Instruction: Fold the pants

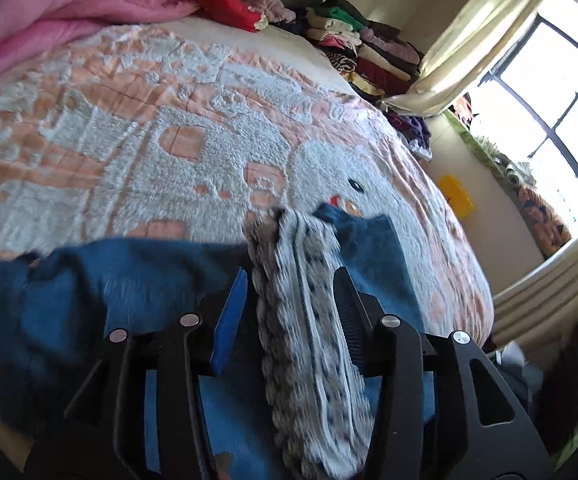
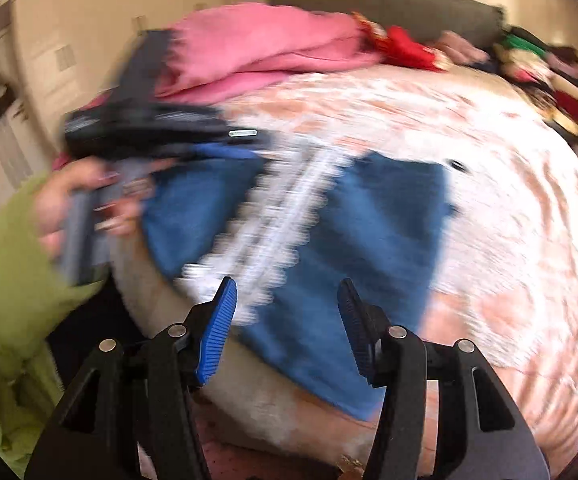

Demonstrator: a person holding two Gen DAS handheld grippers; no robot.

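Blue pants with a grey-and-white lace strip lie on the bed's near edge. They also show in the blurred right wrist view, the lace strip running diagonally across them. My left gripper has its jaws apart around the lace strip, which runs between the fingers; it is not clamped. From the right wrist view the left gripper sits at the pants' far end. My right gripper is open and empty, above the pants' near part.
The bed has a pink-and-white fuzzy blanket. A pink duvet lies at the head. Stacks of folded clothes sit at the far corner. A window and curtain are to the right. A green-sleeved arm holds the left gripper.
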